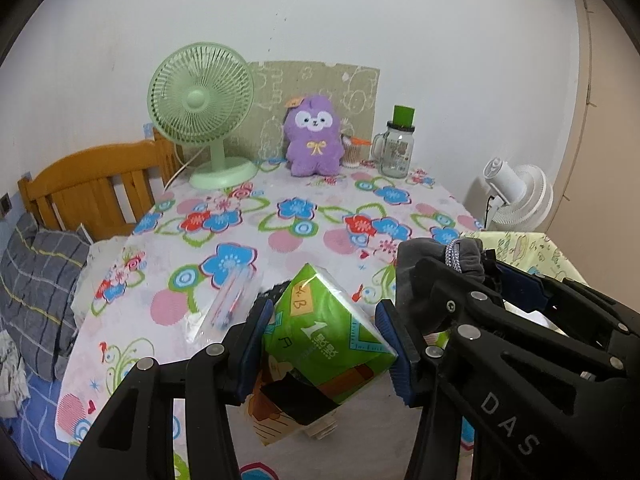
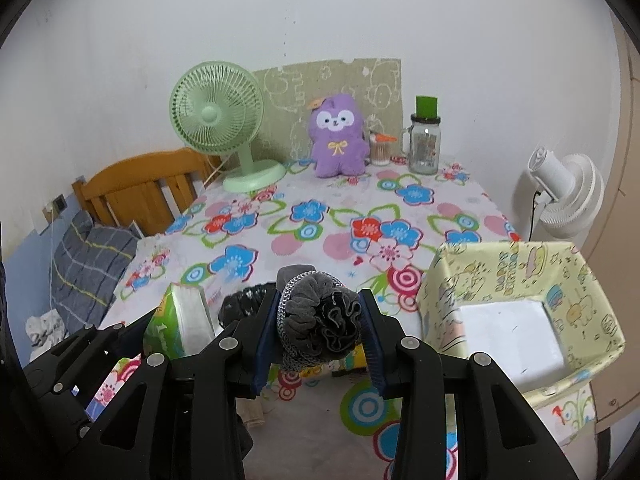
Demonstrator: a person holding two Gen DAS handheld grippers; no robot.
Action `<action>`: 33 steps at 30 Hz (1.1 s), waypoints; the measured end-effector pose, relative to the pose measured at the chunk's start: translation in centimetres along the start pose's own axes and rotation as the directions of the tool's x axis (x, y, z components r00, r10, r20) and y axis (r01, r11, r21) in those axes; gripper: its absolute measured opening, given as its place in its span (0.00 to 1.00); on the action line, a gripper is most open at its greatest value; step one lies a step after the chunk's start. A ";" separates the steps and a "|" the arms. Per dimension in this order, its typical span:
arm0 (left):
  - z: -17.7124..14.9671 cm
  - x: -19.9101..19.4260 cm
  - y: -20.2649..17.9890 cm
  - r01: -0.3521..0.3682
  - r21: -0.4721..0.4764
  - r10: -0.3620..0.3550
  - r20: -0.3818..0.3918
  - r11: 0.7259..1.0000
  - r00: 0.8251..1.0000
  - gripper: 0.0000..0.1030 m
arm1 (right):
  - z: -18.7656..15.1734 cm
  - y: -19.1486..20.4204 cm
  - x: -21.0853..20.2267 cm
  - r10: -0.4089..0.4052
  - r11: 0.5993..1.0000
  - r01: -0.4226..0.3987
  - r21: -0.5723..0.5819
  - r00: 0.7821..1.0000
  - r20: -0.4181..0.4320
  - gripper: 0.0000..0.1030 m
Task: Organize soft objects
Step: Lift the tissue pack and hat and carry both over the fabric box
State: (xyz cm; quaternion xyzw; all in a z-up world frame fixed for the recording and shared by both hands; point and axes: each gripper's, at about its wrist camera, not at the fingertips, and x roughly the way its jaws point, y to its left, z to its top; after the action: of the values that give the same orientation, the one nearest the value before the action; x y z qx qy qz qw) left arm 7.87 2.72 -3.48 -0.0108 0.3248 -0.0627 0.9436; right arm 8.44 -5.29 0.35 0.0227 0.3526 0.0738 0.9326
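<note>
Table (image 1: 304,216): it is filling the middle of both views, wearing a cloth printed with blue, red and pink flowers.
Bed (image 1: 80,192): its wooden headboard is showing at the left edge of the left wrist view, with a grey checked pillow (image 1: 36,280) lying below it.
Box (image 2: 516,320): a pale yellow cartoon-print box is standing open at the right of the right wrist view, its white floor showing.
Green fan (image 1: 202,112): it is standing at the back left of the table, in the upper left of the frame.
White fan (image 1: 520,196): it is sitting beyond the table's right edge.
Plush toy (image 1: 314,136): a purple one is sitting upright at the back, against a sheet of cardboard, right of the green fan.
Jar (image 1: 396,148): a glass mug-jar with a green top is standing right of the plush toy.
Left gripper (image 1: 328,344): its blue pads are pressing both sides of a green tissue pack (image 1: 324,332), holding it above the cloth at lower centre.
Right gripper (image 2: 320,332): its fingers are clamping a grey scrunchie (image 2: 320,320) at lower centre of its view, left of the box.
Plastic packet (image 1: 230,304): a clear one is lying on the cloth just left of the tissue pack.
</note>
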 end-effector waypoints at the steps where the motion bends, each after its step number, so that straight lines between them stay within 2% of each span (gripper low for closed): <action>1: 0.2 -0.2 -0.2 0.000 0.003 0.000 0.005 1.000 1.000 0.53 | 0.2 -0.1 -0.3 0.001 1.000 -0.001 0.000 1.000 0.006 0.41; 14: 1.8 -1.0 -3.0 0.015 0.020 -0.015 0.037 1.000 0.999 0.53 | 1.7 -2.7 -2.2 -0.004 1.000 0.003 0.019 0.999 0.048 0.41; 33: 3.6 -0.1 -10.7 0.024 0.080 -0.028 0.058 0.996 0.998 0.53 | 2.6 -10.3 -4.0 -0.021 0.998 0.017 0.055 0.996 0.081 0.41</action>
State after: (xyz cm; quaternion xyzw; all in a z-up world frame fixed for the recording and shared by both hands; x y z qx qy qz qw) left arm 8.78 -8.00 0.03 0.0208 0.2937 -0.0876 0.9516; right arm 8.40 -16.02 3.96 0.0477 0.3162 0.0544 0.9459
